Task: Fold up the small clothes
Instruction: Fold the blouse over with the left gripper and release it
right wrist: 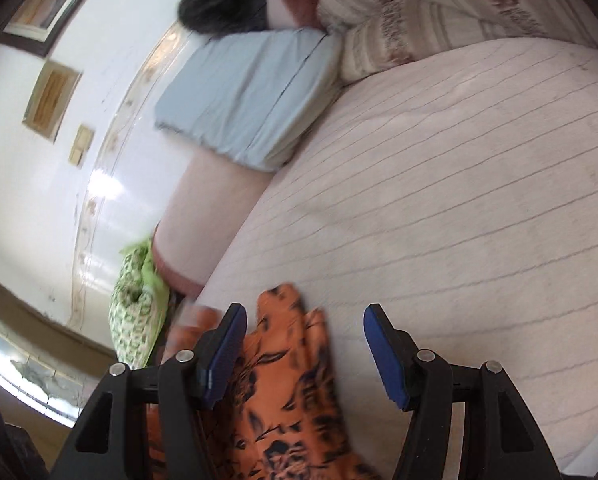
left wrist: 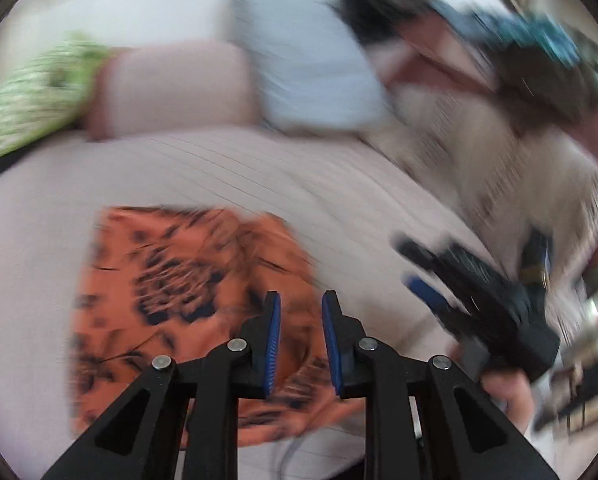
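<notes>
Pale pink striped bedding covered the bed you worked on, with a white wall behind it. At the head lay a pink pillow, a folded light-blue sheet and a green patterned cushion. A person in a cream patterned top sat at the far side, though motion blur smeared the left wrist view.

Your orange cloth with dark print lay spread flat on the bed, close below both tools. Your left hand-held gripper hovered over its near edge with the blue pads only slightly apart, and nothing sat between them. Your right hand-held gripper was spread wide, with the cloth's edge lying below the gap and its fingers not pinching the fabric. In the left wrist view that right tool showed blurred, off to the side above the bedding.
</notes>
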`<state>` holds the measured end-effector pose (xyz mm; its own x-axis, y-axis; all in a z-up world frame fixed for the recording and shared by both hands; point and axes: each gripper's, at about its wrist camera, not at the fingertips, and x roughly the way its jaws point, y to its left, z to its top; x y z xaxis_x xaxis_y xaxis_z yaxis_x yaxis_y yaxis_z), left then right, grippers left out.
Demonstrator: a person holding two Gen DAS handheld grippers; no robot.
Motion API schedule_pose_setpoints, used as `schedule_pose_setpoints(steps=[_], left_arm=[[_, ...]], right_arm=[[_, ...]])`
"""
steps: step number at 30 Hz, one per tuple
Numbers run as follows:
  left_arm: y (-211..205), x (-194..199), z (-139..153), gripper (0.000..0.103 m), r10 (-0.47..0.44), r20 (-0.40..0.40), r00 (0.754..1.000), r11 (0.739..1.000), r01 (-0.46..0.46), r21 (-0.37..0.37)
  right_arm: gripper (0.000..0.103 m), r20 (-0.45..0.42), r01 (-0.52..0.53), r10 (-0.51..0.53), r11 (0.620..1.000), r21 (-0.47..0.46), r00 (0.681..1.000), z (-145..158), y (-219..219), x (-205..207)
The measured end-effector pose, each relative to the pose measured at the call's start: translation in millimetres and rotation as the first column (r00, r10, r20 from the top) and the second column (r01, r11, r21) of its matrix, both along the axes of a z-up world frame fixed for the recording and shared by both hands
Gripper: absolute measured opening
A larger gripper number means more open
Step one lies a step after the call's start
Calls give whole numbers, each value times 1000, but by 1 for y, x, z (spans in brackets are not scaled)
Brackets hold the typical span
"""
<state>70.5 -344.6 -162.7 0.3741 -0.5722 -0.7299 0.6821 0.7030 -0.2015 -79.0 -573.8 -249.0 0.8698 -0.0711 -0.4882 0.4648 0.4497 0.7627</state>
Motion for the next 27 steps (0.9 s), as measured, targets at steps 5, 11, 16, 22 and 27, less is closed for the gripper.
schedule_pose_setpoints(steps=[5, 11, 16, 22, 27], left_arm=[[15, 3, -11, 30, -58, -52, 997, 998, 58, -11], [107, 9, 23, 76, 134, 165, 977, 990, -127, -54], [143, 34, -17, 76, 239, 160, 958, 955, -262, 141], [142, 40, -63, 76, 249, -5, 968, 942, -241, 236], [126, 28, -58, 76, 209, 32, 977, 946, -210, 248]], right_arm=[[66, -16, -53, 54, 998, 44, 998, -7, -14, 1], [66, 71, -250, 248, 968, 14, 966, 8, 12, 21], [67, 66, -435, 431, 898, 63, 900, 2, 51, 56], [72, -61, -470, 475, 879, 80, 878, -19, 84, 100], [57, -190, -525, 503, 847, -85, 843, -13, 125, 119]])
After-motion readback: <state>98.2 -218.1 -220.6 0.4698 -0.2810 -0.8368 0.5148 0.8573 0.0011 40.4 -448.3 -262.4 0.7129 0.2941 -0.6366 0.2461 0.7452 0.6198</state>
